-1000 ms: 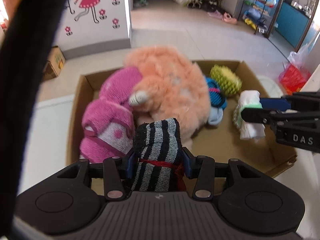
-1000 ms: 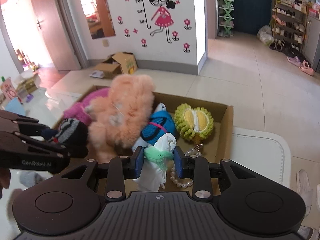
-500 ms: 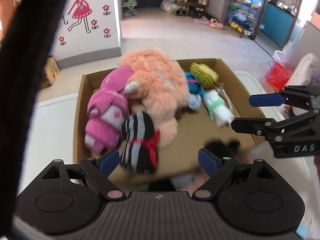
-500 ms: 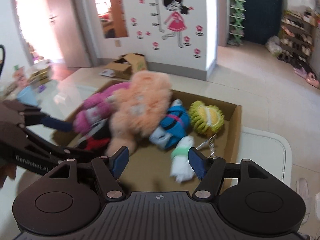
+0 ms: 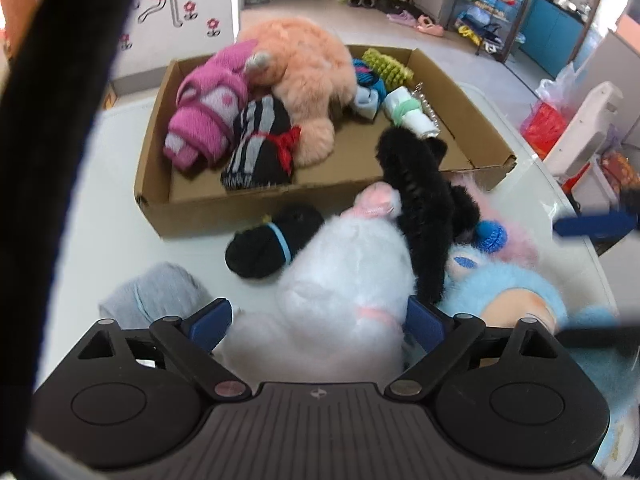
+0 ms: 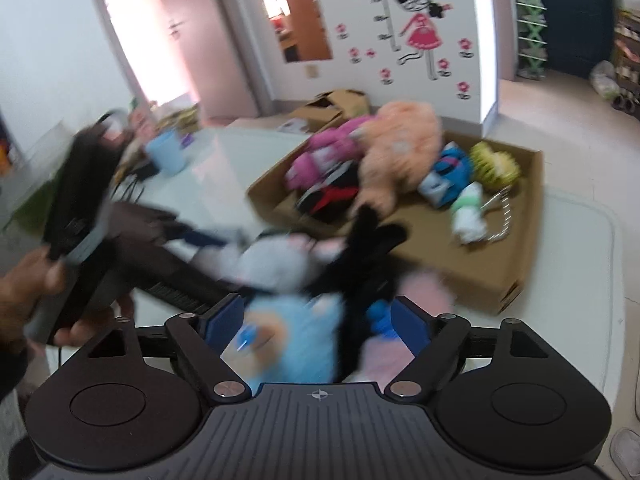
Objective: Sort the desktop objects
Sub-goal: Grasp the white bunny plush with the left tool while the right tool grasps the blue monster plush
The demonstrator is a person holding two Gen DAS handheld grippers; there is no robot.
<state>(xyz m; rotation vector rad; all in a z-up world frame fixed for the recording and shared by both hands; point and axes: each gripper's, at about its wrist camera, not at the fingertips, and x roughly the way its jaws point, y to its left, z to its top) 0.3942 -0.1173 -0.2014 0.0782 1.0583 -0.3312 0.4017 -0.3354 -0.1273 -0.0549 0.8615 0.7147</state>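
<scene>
Toys heaped on the table (image 5: 120, 256) beside the cardboard box (image 5: 224, 208) await sorting, so the left gripper (image 5: 318, 320) hangs spread wide around the white plush (image 5: 344, 292) and the right gripper (image 6: 318, 318), equally wide, straddles the blue plush (image 6: 288, 332).

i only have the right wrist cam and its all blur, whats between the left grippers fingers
Observer: The left gripper is open, and a white plush sits between its fingers.
Operator: anything left of that plush
Observer: A grey sock roll lies just outside the left finger.
Operator: and near the box front
Observer: A black sock roll with a blue band lies just in front of the cardboard box, outside it.
</scene>
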